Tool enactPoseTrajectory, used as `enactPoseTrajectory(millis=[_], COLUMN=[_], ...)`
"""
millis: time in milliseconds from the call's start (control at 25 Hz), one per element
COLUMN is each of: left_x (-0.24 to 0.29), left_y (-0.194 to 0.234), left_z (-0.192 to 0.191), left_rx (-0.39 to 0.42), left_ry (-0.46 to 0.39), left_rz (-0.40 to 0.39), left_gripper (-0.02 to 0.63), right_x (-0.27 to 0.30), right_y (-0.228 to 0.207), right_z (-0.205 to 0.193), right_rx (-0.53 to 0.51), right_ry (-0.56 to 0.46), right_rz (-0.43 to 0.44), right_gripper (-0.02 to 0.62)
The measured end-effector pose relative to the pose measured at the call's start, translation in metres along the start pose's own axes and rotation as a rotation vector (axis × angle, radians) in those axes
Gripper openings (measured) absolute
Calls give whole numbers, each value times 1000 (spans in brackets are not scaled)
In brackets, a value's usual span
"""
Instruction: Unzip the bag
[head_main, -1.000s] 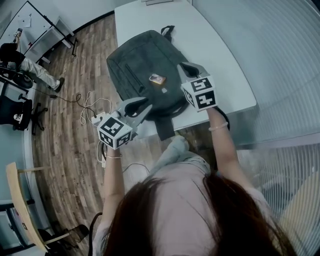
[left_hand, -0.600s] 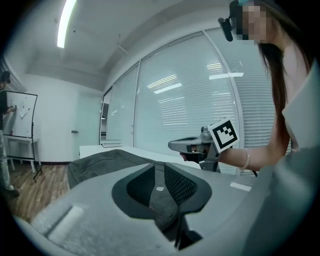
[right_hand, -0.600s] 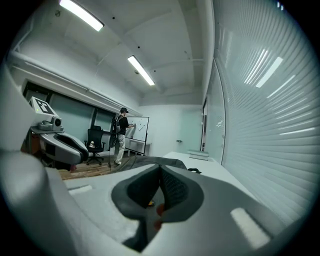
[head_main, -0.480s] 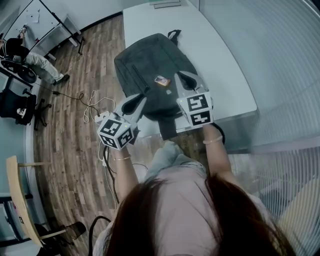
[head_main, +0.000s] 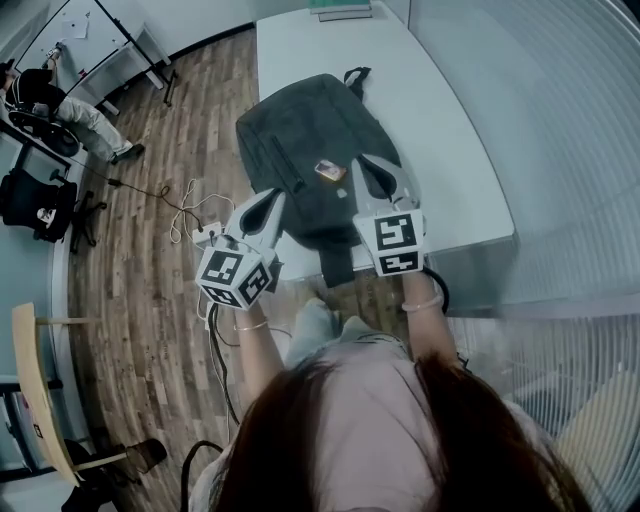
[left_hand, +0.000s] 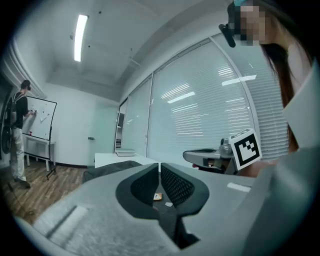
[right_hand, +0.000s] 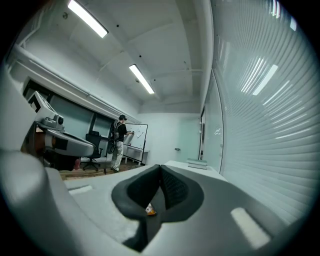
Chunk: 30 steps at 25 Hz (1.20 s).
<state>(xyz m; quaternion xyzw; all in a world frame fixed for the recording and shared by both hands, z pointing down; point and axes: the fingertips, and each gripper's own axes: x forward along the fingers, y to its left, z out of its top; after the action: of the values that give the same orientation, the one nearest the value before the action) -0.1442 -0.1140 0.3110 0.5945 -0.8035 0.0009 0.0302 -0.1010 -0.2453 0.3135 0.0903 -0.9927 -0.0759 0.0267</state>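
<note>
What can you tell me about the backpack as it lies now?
The backpack is dark grey fabric, lying flat with its front up on the white table, carry loop at the far end. A zip line runs down its left side and no compartment gapes open. A small orange item sits on its front, and a dark strap hangs over the table's near edge.

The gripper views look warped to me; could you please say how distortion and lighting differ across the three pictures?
Left gripper view: strong fisheye, dark corners, the ceiling light glares white. Right gripper view: same bowing, the blinds curve and shine. Head view: milder curve at the table edges, even dim light, backpack in focus.
</note>
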Motion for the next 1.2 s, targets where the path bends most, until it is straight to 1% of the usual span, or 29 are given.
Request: enactPoseTrajectory(millis=[200, 280, 400, 520, 720, 880, 1200], left_x=[1, 2, 1, -5, -25, -40, -77], left_y=[11, 16, 19, 21, 21, 18, 20], left_z=[11, 12, 10, 10, 16, 23, 32], left_rx=[0, 7, 17, 17, 61, 78, 52], left_ry=[-16, -10, -10, -26, -34, -39, -88], left_rz=[92, 112, 113, 111, 121, 110, 132], left_gripper=[15, 14, 14, 14, 14, 14, 11], right_x=[-2, -1, -1, -5, -15, -24, -48], right_y=[-2, -3, -1, 2, 17, 31, 60], right_z=[8, 10, 10, 13, 25, 32, 40], right_rx=[-10, -9, 2, 6, -6, -16, -34], right_ry=[1, 0, -2, -16, -26, -14, -6], right_rz=[-23, -35, -53, -91, -128, -139, -130], right_gripper=[3, 3, 3, 3, 3, 3, 3])
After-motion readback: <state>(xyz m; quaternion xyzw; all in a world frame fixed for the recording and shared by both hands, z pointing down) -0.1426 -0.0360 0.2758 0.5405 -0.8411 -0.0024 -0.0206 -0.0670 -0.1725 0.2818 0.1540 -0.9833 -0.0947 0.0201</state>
